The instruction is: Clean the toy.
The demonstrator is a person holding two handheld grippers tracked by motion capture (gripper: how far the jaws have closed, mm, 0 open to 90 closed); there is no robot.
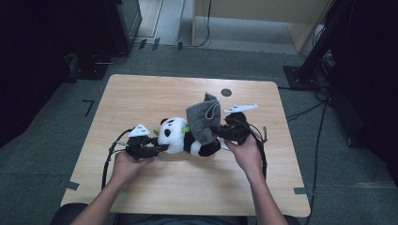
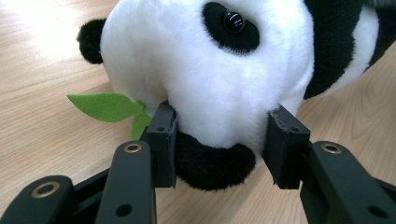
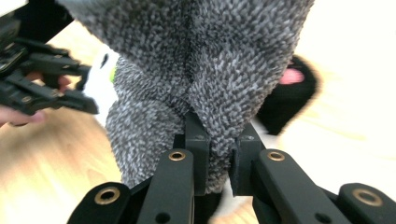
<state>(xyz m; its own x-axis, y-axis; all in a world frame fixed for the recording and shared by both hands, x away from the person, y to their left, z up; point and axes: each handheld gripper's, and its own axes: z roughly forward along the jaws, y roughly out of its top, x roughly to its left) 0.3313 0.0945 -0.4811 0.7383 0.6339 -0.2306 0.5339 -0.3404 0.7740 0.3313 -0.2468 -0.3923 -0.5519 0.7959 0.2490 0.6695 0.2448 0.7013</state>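
Observation:
A black-and-white panda plush [image 1: 178, 136] lies on its side in the middle of the wooden table [image 1: 141, 93]. My left gripper [image 1: 157, 149] grips its head from the left. In the left gripper view the jaws [image 2: 219, 144] press into the white fur [image 2: 205, 60] on both sides, next to a green felt leaf [image 2: 105, 106]. A grey knitted cloth [image 1: 202, 118] is draped over the panda's body and stands up in a peak. My right gripper [image 1: 220, 132] is shut on a fold of this cloth [image 3: 210, 60], pinched between its jaws [image 3: 219, 156]. A black foot with a pink sole [image 3: 292, 93] shows behind.
A small dark round mark [image 1: 226, 92] sits near the table's far edge. Cables [image 1: 305, 112] and dark stands [image 1: 309, 65] lie on the grey floor to the right, dark equipment [image 1: 117, 28] at the back left, and a wooden cabinet [image 1: 263, 18] behind.

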